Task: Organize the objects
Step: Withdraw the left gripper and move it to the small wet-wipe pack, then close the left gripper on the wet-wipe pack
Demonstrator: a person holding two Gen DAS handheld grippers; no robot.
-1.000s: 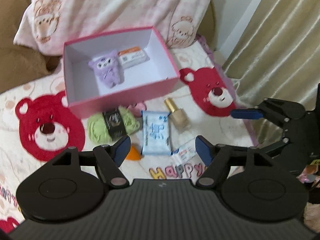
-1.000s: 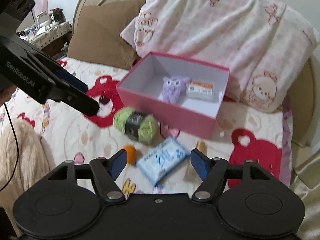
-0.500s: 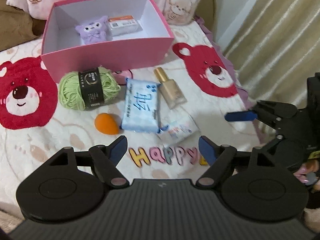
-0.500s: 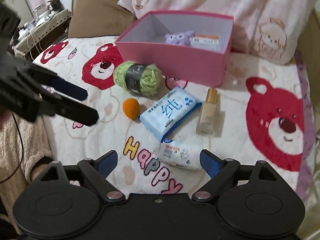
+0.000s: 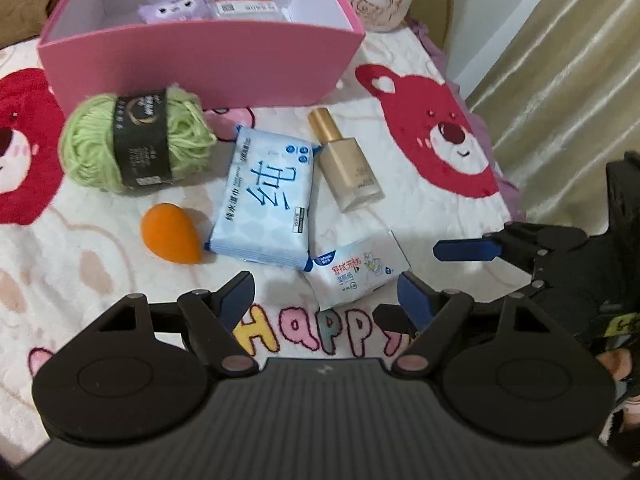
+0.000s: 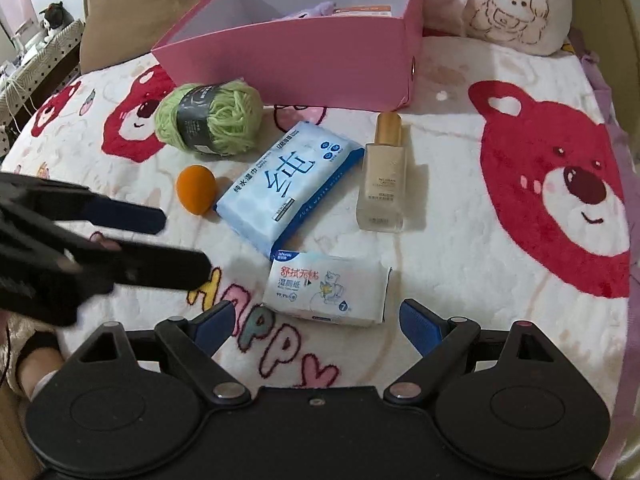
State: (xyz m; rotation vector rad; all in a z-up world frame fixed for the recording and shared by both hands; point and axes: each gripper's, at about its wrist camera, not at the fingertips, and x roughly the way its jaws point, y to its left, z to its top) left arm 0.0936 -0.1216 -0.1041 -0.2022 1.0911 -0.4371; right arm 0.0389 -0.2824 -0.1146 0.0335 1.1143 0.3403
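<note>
A pink box (image 5: 200,52) (image 6: 304,60) stands at the back, holding a purple plush (image 5: 176,10) and a white packet (image 5: 248,8). In front lie a green yarn ball (image 5: 132,146) (image 6: 212,120), an orange sponge (image 5: 172,234) (image 6: 197,189), a blue wipes pack (image 5: 266,200) (image 6: 292,180), a gold-capped bottle (image 5: 348,168) (image 6: 382,176) and a small white wipes pack (image 5: 360,272) (image 6: 328,290). My left gripper (image 5: 326,294) is open, just short of the small pack. My right gripper (image 6: 316,320) is open, its fingers either side of that pack's near edge.
Everything lies on a white blanket with red bears (image 6: 552,184) on a bed. Pink pillows (image 6: 508,4) lean behind the box. A curtain (image 5: 560,60) hangs at the right. A bedside stand (image 6: 36,48) is at the far left.
Both grippers have dropped and moved in toward the loose objects, which now look larger and closer. The small white wipes pack now sits just ahead of both. Nothing has been grasped.
</note>
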